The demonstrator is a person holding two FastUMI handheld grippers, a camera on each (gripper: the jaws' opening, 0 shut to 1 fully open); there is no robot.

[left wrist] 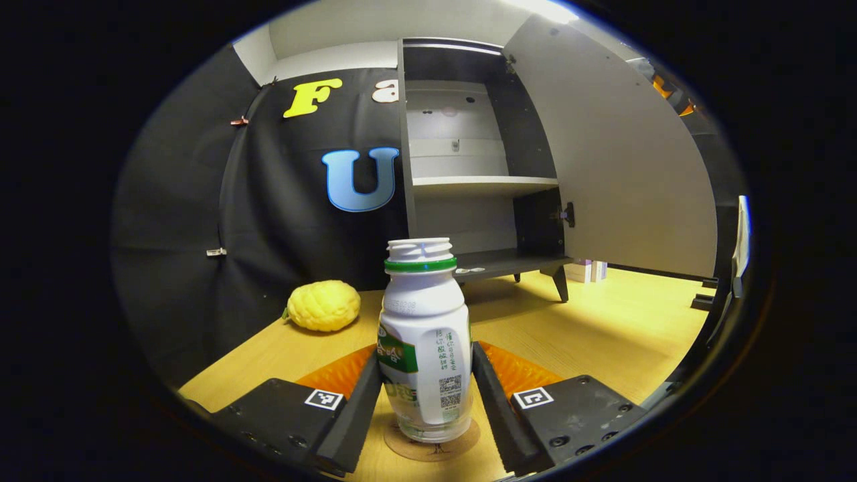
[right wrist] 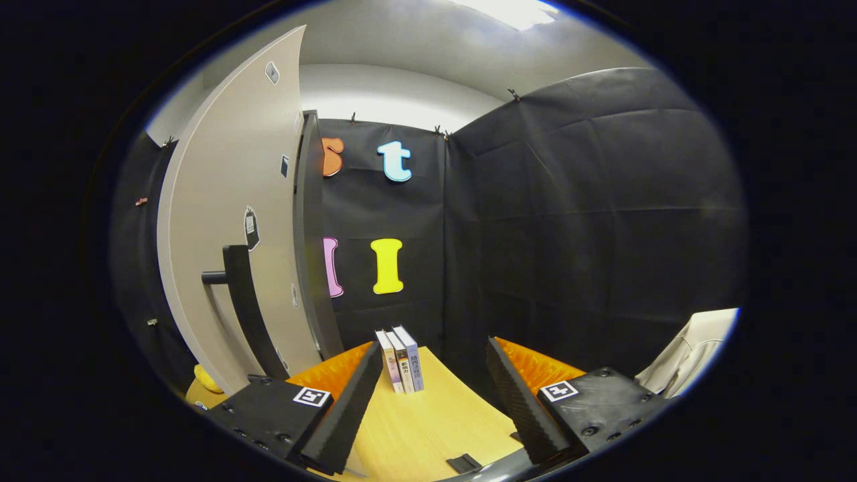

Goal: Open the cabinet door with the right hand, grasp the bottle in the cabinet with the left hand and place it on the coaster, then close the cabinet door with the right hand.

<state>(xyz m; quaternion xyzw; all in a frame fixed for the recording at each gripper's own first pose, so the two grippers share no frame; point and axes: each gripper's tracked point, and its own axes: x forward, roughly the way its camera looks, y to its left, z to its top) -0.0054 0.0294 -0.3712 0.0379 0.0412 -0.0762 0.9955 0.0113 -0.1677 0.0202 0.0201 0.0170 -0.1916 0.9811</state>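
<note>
Here's the left gripper (left wrist: 426, 395) with the white plastic bottle (left wrist: 424, 341) standing upright between its fingers (left wrist: 358, 402) — the green-banded neck and open threaded mouth rise straight ahead of the camera. Both fingers sit against the bottle's lower sides, one on each flank, so the gripper is pinching it. Under the bottle's base a round brown coaster (left wrist: 432, 447) peeks out on the light wooden tabletop (left wrist: 602, 328); the bottle looks set down on it, though the contact itself is hard to make out. Ahead and to the left of the fingers lies a bumpy yellow fruit-shaped object (left wrist: 324, 305), close to the black cloth wall. Beyond the bottle stands the dark-sided cabinet (left wrist: 469, 167) with pale shelves, its pale grey door (left wrist: 616, 154) swung wide open to the right.

Over to the right gripper (right wrist: 428, 402) — its fingers (right wrist: 341, 415) are spread well apart with nothing between them, hovering above the tabletop. Ahead and to the left rises the open door's outer face with a long black bar handle (right wrist: 244, 301). Straight ahead, between the fingers and farther off, three slim books (right wrist: 400, 360) stand upright together. A pale sleeve (right wrist: 689, 351) shows at the far right edge.
</note>
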